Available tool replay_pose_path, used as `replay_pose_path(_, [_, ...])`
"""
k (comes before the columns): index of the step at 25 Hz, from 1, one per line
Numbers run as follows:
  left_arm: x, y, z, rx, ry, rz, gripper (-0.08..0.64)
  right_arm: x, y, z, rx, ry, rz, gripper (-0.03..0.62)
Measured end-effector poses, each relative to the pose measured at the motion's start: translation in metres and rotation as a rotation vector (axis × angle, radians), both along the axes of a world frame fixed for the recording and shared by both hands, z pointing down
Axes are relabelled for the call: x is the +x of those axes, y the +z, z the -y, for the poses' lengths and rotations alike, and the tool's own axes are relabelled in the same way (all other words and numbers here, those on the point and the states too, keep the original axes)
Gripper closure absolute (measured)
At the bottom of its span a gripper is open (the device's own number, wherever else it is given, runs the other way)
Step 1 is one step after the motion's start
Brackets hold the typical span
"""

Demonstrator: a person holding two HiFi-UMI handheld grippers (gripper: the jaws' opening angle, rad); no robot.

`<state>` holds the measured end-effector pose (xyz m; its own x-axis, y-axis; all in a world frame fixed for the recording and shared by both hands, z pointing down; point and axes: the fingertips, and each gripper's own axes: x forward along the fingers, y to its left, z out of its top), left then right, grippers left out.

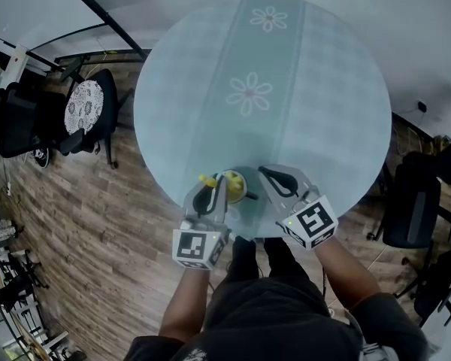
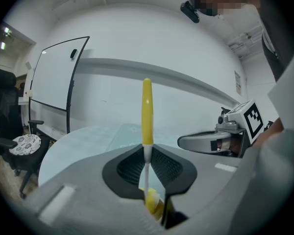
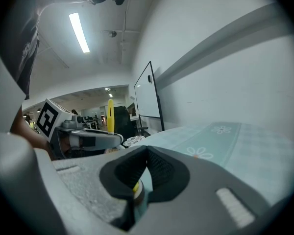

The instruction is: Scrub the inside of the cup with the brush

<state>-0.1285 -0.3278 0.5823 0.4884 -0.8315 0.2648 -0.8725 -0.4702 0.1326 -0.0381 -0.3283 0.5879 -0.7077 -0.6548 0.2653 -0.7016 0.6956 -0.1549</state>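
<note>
Forearms reaching forward, both grippers meeting at the cup by the table's near edge.

Left forearm [image 1: 182, 307] and right forearm [image 1: 344, 265] extend from the person's body toward the round table [image 1: 323, 89], converging slightly. The left gripper [image 1: 216, 190] points forward and down, with its jaws pressed together on the thin white shaft of the brush [image 2: 147, 111]. The brush's yellow handle stands upright above the pads, and its lower end runs down toward the yellow cup [image 1: 233, 186]. The right gripper [image 1: 267, 177] angles inward from the right, its jaws closed on a yellow-and-white part of the cup; which part cannot be told. The cup stands on the table between the two grippers, near the edge closest to the person.
</note>
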Motion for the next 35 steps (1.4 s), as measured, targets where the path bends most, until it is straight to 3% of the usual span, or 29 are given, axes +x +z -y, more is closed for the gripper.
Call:
replay_pose_path(11, [0.005, 0.001, -0.019, -0.021, 0.001, 0.009, 0.518, 0.0, -0.005, -0.007, 0.011, -0.009, 0.016, 0.591])
replay_pose_path(24, [-0.016, 0.001, -0.03, -0.031, -0.04, 0.027, 0.52, -0.009, -0.013, -0.01, 0.027, -0.033, 0.024, 0.591])
replay_pose_path(35, [-0.026, -0.045, -0.032, 0.045, -0.055, 0.021, 0.52, -0.022, -0.054, -0.011, 0.079, -0.032, 0.041, 0.591])
